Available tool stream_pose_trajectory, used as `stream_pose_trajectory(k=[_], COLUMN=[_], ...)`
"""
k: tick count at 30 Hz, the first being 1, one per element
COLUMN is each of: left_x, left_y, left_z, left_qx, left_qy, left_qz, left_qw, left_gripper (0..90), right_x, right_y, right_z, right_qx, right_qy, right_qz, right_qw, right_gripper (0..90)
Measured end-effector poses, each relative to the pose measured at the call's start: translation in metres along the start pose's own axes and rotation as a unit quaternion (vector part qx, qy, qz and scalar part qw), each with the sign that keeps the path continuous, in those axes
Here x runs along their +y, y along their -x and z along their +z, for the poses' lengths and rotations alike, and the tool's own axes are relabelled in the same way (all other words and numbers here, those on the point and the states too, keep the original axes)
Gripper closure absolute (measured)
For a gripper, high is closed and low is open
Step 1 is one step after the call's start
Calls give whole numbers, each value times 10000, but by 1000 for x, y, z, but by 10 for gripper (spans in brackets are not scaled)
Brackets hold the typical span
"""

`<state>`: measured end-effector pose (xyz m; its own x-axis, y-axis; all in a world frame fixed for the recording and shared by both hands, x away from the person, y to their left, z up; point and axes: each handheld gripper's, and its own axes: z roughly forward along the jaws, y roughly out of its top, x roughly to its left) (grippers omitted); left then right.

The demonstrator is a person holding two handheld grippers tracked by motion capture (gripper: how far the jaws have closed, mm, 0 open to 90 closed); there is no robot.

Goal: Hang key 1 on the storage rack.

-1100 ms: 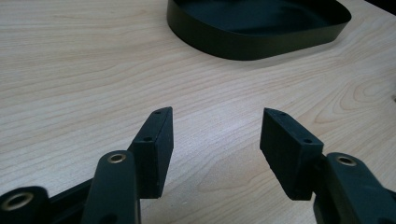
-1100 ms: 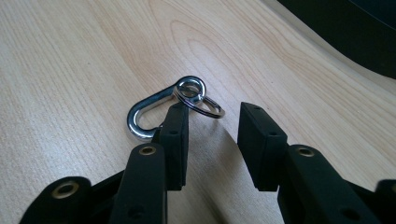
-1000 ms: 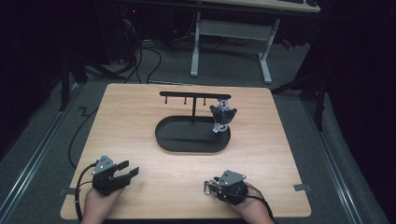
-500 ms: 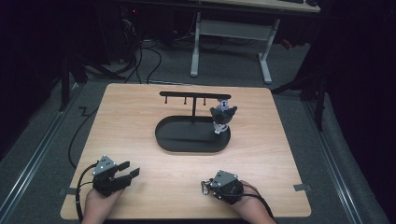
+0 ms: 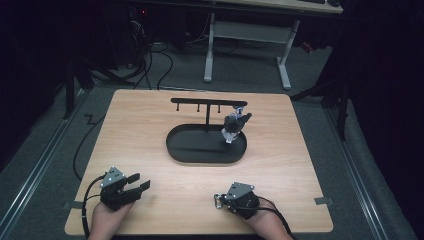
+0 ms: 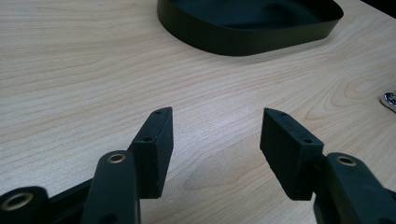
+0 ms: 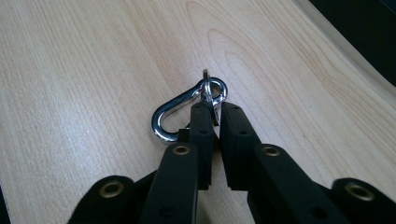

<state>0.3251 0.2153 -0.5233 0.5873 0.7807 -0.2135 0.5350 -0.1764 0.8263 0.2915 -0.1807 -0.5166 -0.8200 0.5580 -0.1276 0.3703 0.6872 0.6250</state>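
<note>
A silver carabiner [image 7: 170, 112] with a small split ring [image 7: 215, 88] lies on the wooden table near the front edge. My right gripper [image 7: 217, 109] is shut on that ring, and in the high view it sits at the front right [image 5: 218, 200]. At the front left, my left gripper [image 5: 140, 182] rests low over bare wood with its jaws wide open and nothing between them [image 6: 215, 126]. The carabiner's tip [image 6: 388, 100] shows at the right edge of the left gripper view.
A black oval tray [image 5: 172, 150] sits mid-table, its rim [image 6: 243, 44] ahead of the left gripper. A black rack with hooks [image 5: 207, 102] rises from it, and a dark bundle [image 5: 235, 124] hangs at its right end. Table legs and cables lie beyond the table.
The right gripper has shifted very slightly at the carabiner. The left gripper has stayed where it was, still open.
</note>
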Motion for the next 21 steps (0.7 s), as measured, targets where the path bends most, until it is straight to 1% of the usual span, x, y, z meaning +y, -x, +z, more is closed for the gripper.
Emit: stream_pose_trajectory(k=[3, 5, 6, 8, 9, 11, 14, 16, 18, 21], left_x=[0, 0, 0, 0, 0, 0, 0, 0, 0, 0], left_y=[0, 0, 0, 0, 0, 0, -1, -2, -1, 0], left_z=[0, 0, 0, 0, 0, -1, -2, -2, -2, -2], left_qx=[1, -4, -4, -1, 0, -10, 3, -1, -7, -15], left_qy=[2, -6, 6, -1, -1, 12, 28, 22, 38, 14], left_qz=[-8, -14, -12, -4, -6, -23, -37, -50, -54, -18], left_qw=[10000, 10000, 10000, 10000, 10000, 10000, 10000, 10000, 10000, 10000], left_gripper=[450, 450, 450, 450, 450, 450, 450, 449, 450, 449], right_x=[2, 4, 5, 7, 8, 9, 10, 10, 12, 16], right_y=[0, -1, -2, -3, -4, -3, 0, 4, 6, 9], right_z=[0, 0, 1, 1, 1, 1, 0, -1, -3, -7], right_qx=[3, -33, -18, -62, -55, -48, 64, 182, 279, 397], right_qy=[17, -17, -16, -91, -130, -161, -234, -292, -437, -703], right_qz=[16, -101, -130, -182, -142, -109, 58, 176, 208, 186], right_qw=[10000, 9999, 9999, 9998, 9998, 9998, 9997, 9993, 9984, 9966], right_gripper=[822, 822, 829, 849, 874, 888, 890, 890, 890, 891])
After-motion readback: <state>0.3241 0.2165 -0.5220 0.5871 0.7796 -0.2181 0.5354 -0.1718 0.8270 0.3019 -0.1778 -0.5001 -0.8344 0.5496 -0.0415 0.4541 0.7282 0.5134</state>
